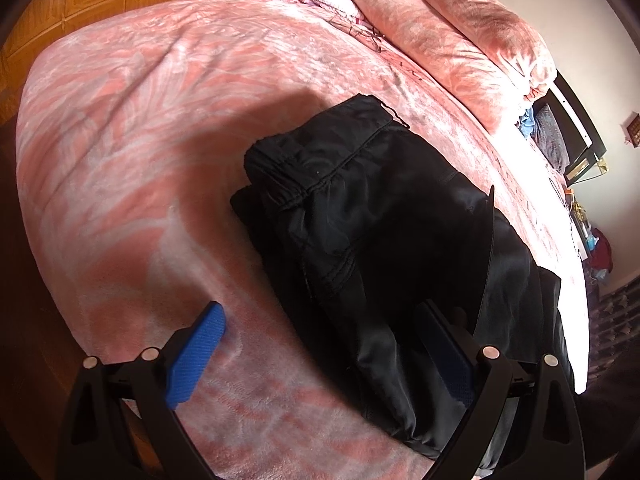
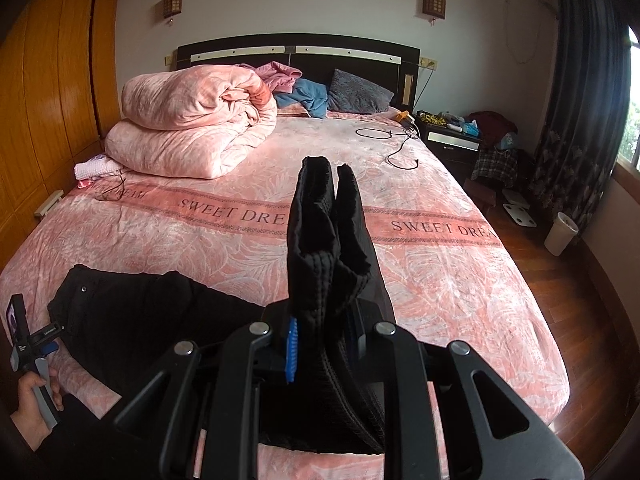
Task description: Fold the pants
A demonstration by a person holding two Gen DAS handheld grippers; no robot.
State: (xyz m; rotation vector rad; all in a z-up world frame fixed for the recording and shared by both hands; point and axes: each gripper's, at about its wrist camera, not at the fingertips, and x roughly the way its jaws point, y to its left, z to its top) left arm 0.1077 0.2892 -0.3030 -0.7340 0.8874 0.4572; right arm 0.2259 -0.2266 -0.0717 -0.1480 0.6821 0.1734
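Black pants [image 1: 360,216] lie on the pink bedspread [image 1: 140,140], waistband end away from me. My left gripper [image 1: 320,344] is open, its blue pads [image 1: 196,356] spread to either side of the near part of the pants. My right gripper [image 2: 320,344] is shut on the cuff end of the pants [image 2: 324,240], which stands up between the jaws, lifted above the bed. The rest of the pants [image 2: 152,312] lies at the lower left in the right wrist view, beside the hand-held left gripper [image 2: 36,352].
A folded pink duvet [image 2: 192,128] lies at the head of the bed with pillows and clothes [image 2: 304,92]. A black cable [image 2: 396,144] lies on the bed's right side. Wooden wardrobe [image 2: 48,100] to the left, nightstand [image 2: 452,132] and bin [image 2: 560,234] to the right.
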